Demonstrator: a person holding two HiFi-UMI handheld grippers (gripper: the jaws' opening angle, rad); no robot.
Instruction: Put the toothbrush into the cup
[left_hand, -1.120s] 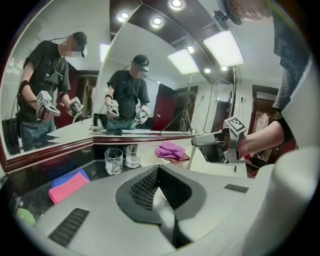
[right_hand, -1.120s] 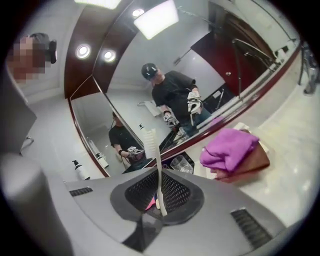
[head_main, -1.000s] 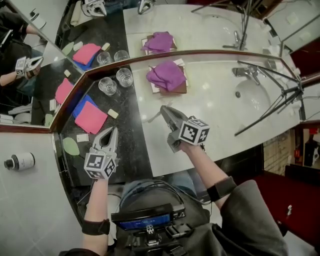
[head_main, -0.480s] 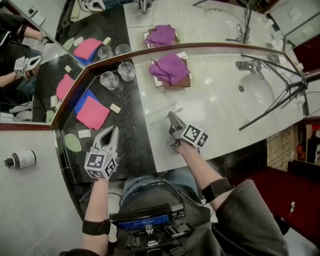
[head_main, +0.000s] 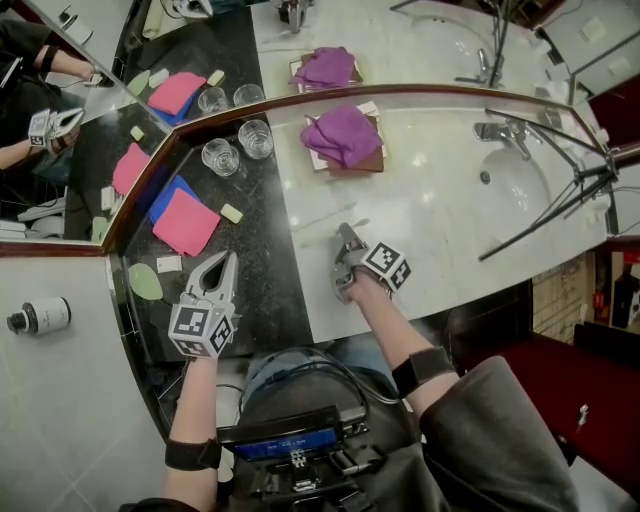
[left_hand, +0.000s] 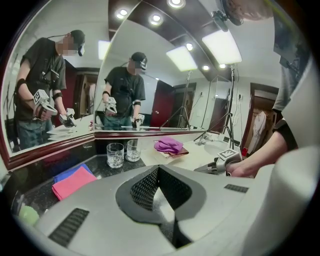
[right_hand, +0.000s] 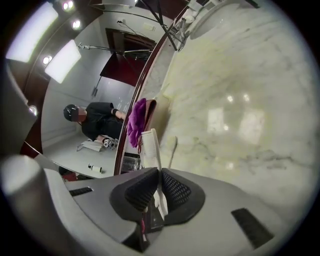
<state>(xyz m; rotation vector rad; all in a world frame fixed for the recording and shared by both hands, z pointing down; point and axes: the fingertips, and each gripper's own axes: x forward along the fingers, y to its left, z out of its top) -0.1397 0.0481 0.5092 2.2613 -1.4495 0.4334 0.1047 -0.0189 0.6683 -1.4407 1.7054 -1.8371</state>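
Note:
My right gripper (head_main: 346, 238) is low over the white marble counter (head_main: 440, 230), near its front edge. In the right gripper view its pads (right_hand: 172, 189) hold a white toothbrush (right_hand: 152, 150), which sticks out forward between them. Two glass cups (head_main: 220, 157) (head_main: 255, 139) stand on the black counter by the mirror, well to the left of and beyond this gripper; the left gripper view shows both cups (left_hand: 115, 155) too. My left gripper (head_main: 226, 262) hovers over the black counter, shut and empty (left_hand: 159, 172).
A purple cloth (head_main: 345, 135) lies on a brown board at the back. A pink cloth (head_main: 183, 220) over a blue one lies left of the cups. The sink (head_main: 515, 185), faucet (head_main: 497, 135) and tripod legs (head_main: 540, 215) are on the right.
My right gripper has sunk toward the marble counter and rolled about its own axis. The left gripper has stayed where it was.

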